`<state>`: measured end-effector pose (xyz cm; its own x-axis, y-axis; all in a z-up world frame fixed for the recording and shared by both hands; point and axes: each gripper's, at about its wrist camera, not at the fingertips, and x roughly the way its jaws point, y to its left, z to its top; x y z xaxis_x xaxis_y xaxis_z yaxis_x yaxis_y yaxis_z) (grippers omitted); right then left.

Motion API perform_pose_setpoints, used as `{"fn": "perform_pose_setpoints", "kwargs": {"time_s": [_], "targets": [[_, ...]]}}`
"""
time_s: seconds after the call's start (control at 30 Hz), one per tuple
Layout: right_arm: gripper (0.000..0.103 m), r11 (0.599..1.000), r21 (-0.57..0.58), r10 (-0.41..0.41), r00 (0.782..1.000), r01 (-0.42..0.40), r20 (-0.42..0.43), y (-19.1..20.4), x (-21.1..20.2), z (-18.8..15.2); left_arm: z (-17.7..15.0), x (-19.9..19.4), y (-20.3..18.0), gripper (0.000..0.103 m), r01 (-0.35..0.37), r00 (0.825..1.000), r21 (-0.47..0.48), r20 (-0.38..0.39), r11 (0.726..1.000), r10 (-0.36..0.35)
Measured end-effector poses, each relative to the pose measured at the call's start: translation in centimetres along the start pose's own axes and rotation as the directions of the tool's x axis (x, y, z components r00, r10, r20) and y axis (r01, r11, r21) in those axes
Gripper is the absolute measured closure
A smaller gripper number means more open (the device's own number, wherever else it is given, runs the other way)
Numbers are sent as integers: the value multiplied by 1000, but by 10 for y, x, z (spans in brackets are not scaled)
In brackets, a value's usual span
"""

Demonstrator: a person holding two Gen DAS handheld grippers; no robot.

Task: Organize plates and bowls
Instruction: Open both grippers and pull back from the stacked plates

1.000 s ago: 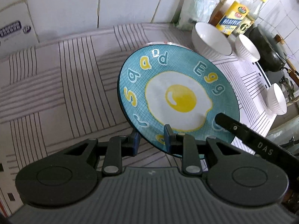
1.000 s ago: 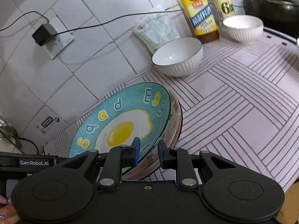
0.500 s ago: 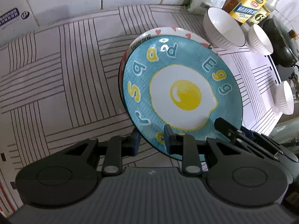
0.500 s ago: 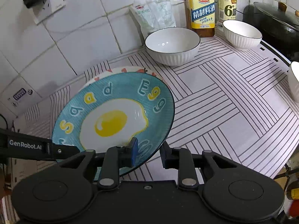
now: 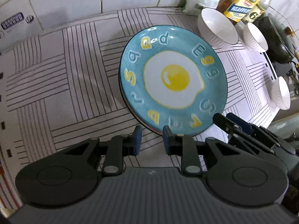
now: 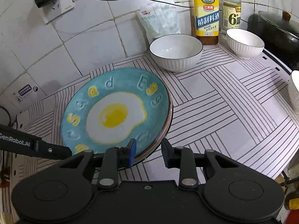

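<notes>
A glossy round teal ceramic plate (image 5: pixel 173 82) printed with a fried egg and raised letters lies stacked on another plate's rim (image 6: pixel 165 130) on the line-patterned mat (image 5: pixel 61 85), toward the counter's tiled back wall. The left gripper (image 5: pixel 150 137), tipped steeply downward, stands slightly parted just off the teal plate's near edge, pinching nothing. The right gripper (image 6: pixel 147 149) has just been opening; its blue pads (image 6: pixel 133 148) straddle the stack's edge without pressing.

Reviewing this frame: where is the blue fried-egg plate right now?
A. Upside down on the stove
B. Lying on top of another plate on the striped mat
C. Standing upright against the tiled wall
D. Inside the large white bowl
B: the blue fried-egg plate lies face up on the striped mat, and the rim of another plate shows just beneath its right edge.
</notes>
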<state>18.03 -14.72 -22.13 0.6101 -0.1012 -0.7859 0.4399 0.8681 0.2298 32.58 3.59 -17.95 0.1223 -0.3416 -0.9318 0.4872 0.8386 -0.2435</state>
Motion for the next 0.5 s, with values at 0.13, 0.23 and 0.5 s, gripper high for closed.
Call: {"fn": "perform_pose_setpoints", "kwargs": {"time_s": [0.13,0.23,0.5], "targets": [[68,998,-56,20,999,-18,27,-1,-26,2,-7,-25,-10,80,-14,1000,40,24,999,13],[63,993,-100,61,996,-55,61,-3,-58,6,-13,-49,-21,79,-41,998,72,44,997,38],[40,967,-215,165,977,-133,137,-7,-136,4,-37,-106,-50,52,-85,990,152,128,985,66]]}}
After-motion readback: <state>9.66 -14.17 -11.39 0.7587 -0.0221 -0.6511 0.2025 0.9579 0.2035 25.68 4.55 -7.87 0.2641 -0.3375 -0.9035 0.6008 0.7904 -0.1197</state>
